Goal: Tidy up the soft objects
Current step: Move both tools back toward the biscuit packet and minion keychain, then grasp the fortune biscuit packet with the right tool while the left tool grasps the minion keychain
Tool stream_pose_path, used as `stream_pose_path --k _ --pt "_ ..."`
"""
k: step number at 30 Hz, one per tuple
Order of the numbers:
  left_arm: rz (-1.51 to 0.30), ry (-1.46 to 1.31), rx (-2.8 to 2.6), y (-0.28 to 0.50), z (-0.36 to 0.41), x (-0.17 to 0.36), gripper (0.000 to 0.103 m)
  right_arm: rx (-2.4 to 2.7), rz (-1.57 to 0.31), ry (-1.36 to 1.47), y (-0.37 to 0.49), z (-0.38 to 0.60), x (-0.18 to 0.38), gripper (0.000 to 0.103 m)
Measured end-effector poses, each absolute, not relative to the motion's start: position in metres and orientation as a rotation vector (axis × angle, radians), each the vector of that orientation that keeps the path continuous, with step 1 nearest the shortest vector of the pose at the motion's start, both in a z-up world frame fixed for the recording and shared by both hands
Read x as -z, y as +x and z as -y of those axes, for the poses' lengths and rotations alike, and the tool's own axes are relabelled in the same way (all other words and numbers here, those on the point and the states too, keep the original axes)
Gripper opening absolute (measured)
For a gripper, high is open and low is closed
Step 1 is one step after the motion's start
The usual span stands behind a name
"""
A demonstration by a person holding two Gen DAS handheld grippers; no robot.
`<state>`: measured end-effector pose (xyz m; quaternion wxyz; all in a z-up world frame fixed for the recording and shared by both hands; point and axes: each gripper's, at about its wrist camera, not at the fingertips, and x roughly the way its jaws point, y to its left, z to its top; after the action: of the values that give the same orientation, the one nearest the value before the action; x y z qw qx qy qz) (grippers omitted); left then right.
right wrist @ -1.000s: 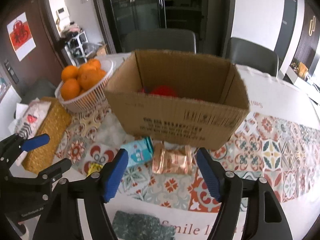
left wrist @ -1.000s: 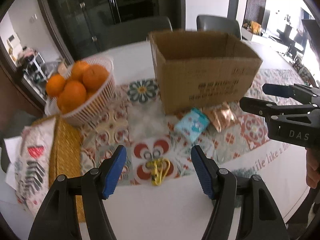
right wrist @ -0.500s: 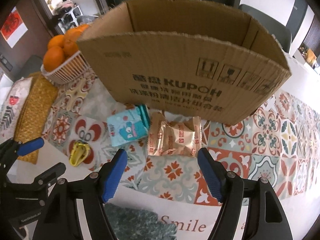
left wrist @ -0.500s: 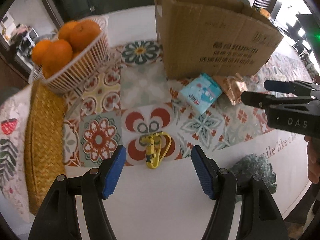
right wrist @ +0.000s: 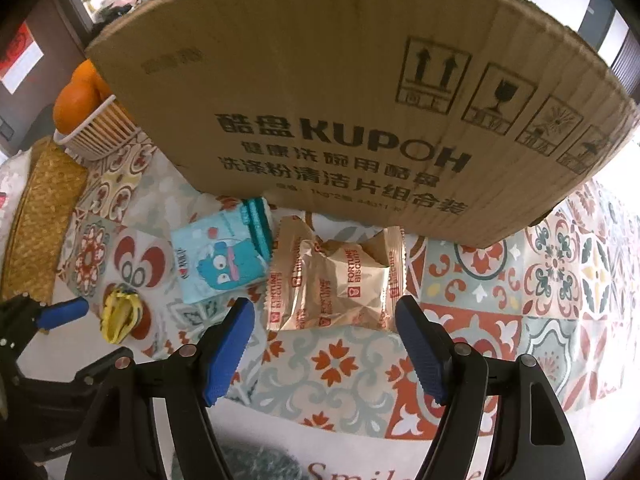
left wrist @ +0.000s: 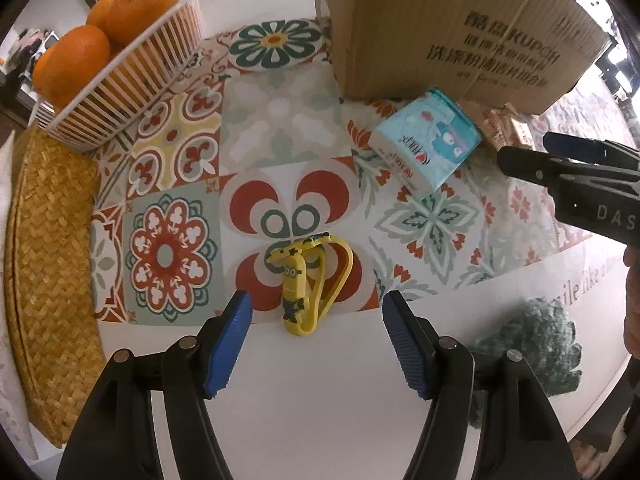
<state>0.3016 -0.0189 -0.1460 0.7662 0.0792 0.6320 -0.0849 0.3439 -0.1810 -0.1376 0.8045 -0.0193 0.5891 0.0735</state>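
Tongs on both sides stand spread, nothing between the pads. My left tongs [left wrist: 316, 318] point down at the yellow strap [left wrist: 308, 280], a rubbery loop with a cartoon figure on it, lying on the patterned cloth [left wrist: 280, 120] at the edge of a red motif; the strap sits between the two blue pads, with gaps on both sides. My right tongs [right wrist: 324, 324] hang over the biscuit packs [right wrist: 332, 280], a pair of crinkled gold wrappers lying just in front of the box [right wrist: 340, 100]. Touching their left side is the tissue pack [right wrist: 220, 260], pale blue with a cartoon face, also close to the box wall. A dark green fuzzy cloth [left wrist: 532, 344] lies on the bare white surface [left wrist: 320, 400] to the right of my left tongs. Oranges [left wrist: 80, 56] fill a white basket [left wrist: 120, 92] at far left, next to a woven mat [left wrist: 48, 260].
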Motion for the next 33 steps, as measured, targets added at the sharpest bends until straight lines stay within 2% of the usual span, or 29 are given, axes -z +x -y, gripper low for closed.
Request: stream_pose_path --k 9,14,17,18,21,33 --pt "-1.385 0.156 0.165 0.306 0.016 0.159 0.066 -0.144 -1.271 -0.056 0.36 0.178 0.158 0.074" --pt "-1.386 0.145 0.174 0.311 0.016 0.167 0.054 -0.14 -1.261 -0.069 0.368 0.178 0.166 0.074" --pt "-1.378 0.148 0.18 0.315 0.019 0.168 0.04 -0.14 -1.251 -0.052 0.371 0.179 0.169 0.073" --pt "-1.376 0.149 0.183 0.315 0.021 0.168 0.033 -0.141 -1.249 -0.042 0.373 0.179 0.171 0.07" --pt "-1.371 0.151 0.182 0.316 0.025 0.168 0.031 -0.132 -1.237 -0.036 0.374 0.185 0.172 0.05" --pt "-1.312 0.101 0.217 0.302 0.032 0.147 0.027 -0.144 -1.198 -0.009 0.35 0.202 0.163 0.045"
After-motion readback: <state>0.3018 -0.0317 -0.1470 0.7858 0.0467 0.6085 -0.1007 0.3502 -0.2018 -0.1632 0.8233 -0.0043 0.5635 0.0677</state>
